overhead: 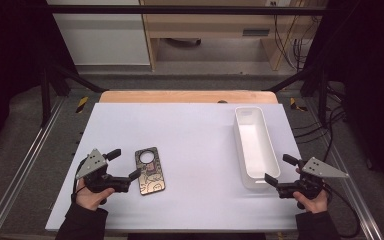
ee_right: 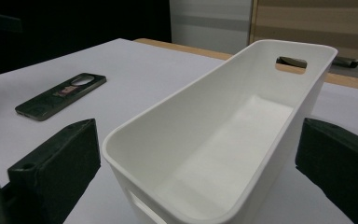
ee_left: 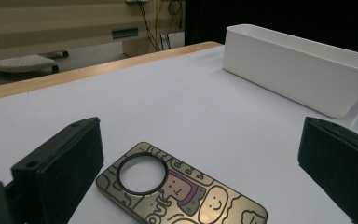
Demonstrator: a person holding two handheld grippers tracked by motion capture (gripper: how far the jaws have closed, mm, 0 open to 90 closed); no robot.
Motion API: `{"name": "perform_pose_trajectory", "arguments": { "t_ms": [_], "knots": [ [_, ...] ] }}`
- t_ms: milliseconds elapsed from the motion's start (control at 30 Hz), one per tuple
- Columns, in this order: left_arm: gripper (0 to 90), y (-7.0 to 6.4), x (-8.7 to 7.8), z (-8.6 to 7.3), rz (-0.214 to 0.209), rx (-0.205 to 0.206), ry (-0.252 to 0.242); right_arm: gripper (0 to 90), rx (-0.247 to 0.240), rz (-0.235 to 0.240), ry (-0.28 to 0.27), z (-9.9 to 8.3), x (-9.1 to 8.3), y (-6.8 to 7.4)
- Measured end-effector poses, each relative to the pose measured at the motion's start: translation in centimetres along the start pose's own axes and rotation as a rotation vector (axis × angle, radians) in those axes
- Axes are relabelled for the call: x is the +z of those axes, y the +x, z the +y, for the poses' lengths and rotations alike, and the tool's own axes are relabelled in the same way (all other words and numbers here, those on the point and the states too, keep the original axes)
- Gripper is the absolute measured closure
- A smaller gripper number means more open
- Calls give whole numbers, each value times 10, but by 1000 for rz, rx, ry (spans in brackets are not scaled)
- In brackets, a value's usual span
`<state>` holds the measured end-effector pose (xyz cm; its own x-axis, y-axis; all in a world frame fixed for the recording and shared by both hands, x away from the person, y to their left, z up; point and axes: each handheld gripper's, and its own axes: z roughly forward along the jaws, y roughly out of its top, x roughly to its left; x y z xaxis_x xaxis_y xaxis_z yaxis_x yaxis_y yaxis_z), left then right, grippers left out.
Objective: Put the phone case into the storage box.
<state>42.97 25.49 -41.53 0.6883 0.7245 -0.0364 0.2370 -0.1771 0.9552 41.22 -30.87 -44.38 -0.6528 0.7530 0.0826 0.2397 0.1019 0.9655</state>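
A phone case with cartoon doodles and a round camera hole lies flat on the white table, left of centre. My left gripper is open just left of it, its jaws wide on either side of the case's end, not touching. A long white bin stands empty at the right. Open as well, my right gripper sits at the bin's near end, jaws spread wider than the bin. The case also lies far off to the left in the right gripper view.
The white table has a wooden strip along its far edge. Metal frame rails run along both sides. Cables hang at the back right by a wooden cabinet.
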Motion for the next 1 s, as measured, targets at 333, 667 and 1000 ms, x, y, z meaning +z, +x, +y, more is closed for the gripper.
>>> {"name": "perform_pose_trajectory", "arguments": {
  "t_ms": [333,667,1000],
  "knots": [
    [0,-9,12,7,-4,16,53,4,4,-7,-7,1,-2,-1],
    [0,-19,31,13,-36,34,100,4,1,-7,-1,1,-1,-1],
    [27,-30,49,14,-56,38,153,4,-2,-7,0,1,-1,-1]
  ]
}}
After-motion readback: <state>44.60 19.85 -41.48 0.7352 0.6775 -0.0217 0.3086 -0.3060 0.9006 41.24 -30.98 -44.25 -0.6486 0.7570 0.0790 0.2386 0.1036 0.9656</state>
